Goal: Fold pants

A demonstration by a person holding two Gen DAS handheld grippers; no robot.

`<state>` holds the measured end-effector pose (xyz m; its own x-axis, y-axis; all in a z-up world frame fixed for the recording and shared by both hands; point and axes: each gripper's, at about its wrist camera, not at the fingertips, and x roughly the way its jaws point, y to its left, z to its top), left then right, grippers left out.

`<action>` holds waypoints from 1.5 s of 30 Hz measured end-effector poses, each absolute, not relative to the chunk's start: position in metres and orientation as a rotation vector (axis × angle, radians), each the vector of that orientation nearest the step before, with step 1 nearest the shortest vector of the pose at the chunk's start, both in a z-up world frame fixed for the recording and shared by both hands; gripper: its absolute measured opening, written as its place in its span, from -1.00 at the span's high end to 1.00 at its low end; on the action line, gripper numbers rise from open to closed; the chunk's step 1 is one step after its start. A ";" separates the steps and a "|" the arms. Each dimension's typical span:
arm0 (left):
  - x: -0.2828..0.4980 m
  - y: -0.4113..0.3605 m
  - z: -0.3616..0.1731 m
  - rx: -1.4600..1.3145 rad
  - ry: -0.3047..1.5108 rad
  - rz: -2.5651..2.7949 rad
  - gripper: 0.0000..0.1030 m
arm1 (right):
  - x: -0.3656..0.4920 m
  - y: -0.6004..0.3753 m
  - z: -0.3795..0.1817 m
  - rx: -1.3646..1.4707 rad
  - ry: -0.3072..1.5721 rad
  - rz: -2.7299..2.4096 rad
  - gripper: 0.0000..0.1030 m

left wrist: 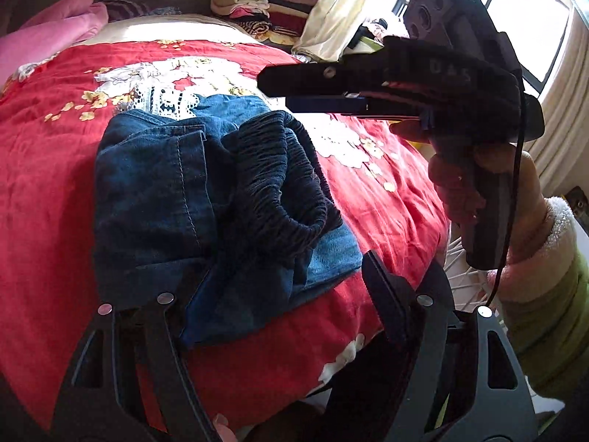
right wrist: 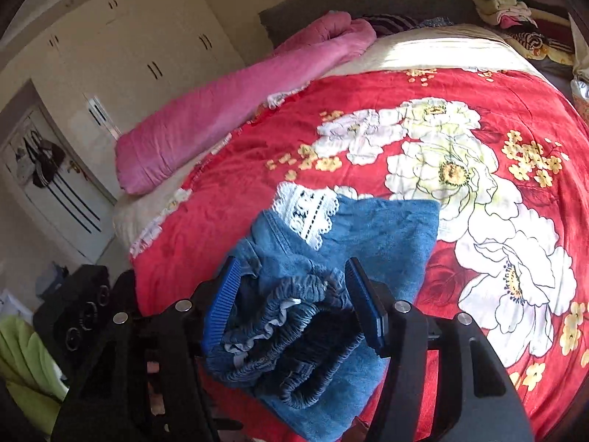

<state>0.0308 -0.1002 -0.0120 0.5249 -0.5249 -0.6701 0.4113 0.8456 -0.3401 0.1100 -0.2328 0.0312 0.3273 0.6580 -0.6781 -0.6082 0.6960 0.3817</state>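
The pants (left wrist: pixel 206 199) lie bunched in a folded heap on the red flowered blanket (left wrist: pixel 55 147) that covers the bed, close to its near edge. They are blue denim, darker on the outer face and paler where the inside shows, with a gathered elastic waistband (left wrist: pixel 283 184) curled open on top and a strip of white lace trim (right wrist: pixel 305 213) peeking out at the far side of the heap.

The left gripper (left wrist: pixel 279 294) hangs over the near end of the heap with its jaws apart and nothing clamped; denim shows in the gap below them. The right gripper (right wrist: pixel 291 305) has its blue ribbed pads (right wrist: pixel 221 302) spread to either side of the waistband (the cloth sits between them, but the pads do not seem to press on it). From the left wrist view the right gripper is seen side-on above the far right of the pants, held by a hand (left wrist: pixel 478 191) in a fluffy sleeve (left wrist: pixel 552 294).

A rolled pink quilt (right wrist: pixel 235 110) lies along the left side of the bed, well apart from the pants. A stack of folded clothes (right wrist: pixel 515 11) sits beyond the head of the bed, and pale wardrobe doors (right wrist: pixel 129 37) stand beside it.

The wide stretch of blanket beyond and to the right of the heap is flat and free
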 end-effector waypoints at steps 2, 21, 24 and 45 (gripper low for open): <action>0.028 -0.101 -0.012 -0.139 0.848 -0.568 -0.31 | 0.106 -0.229 0.016 -0.016 0.957 0.782 -0.13; 0.017 -0.083 0.014 -0.203 0.806 -0.597 -0.54 | 0.085 -0.286 0.020 0.206 0.905 0.755 -0.31; 0.013 -0.068 0.032 -0.206 0.751 -0.573 -0.63 | 0.068 -0.299 0.037 0.226 0.837 0.760 -0.35; 0.100 -0.063 0.056 -0.064 0.798 -0.519 -0.07 | -0.043 -0.218 0.047 -0.085 0.703 1.007 -0.36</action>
<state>0.0998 -0.0631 0.0560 0.5801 -0.4676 -0.6669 0.4205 0.8732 -0.2465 -0.0432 -0.2179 0.0468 0.3366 0.7449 -0.5761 -0.7975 0.5508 0.2462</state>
